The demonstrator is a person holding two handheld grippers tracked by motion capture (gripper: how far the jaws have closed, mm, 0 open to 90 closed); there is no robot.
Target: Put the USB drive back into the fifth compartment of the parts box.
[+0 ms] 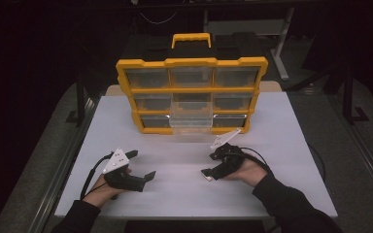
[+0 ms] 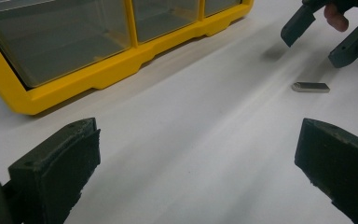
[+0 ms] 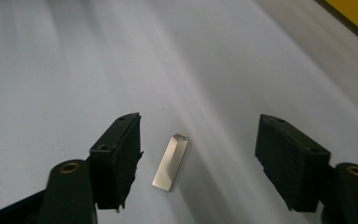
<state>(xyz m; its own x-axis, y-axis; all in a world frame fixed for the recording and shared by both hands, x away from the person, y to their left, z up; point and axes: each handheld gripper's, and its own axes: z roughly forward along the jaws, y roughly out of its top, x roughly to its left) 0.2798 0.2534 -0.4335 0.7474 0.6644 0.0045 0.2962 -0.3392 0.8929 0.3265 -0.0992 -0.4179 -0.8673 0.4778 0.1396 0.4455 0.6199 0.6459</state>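
1 small, flat silver metal bar (image 3: 170, 162) lies between the right gripper (image 3: 198, 161)'s part-open jaws, untouched.

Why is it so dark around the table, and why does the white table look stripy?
High view: light falls on the white table, the room around stays black. Right gripper view: soft streaks of glare cross the table, and the small metal bar shines. Left gripper view: the yellow drawer cabinet looks slightly blurred.

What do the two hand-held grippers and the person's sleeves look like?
Both the left gripper and the right gripper are black, with blocky dark jaws, a pale grey three-cornered plate on top and a black trailing cable. The sleeves are dark.
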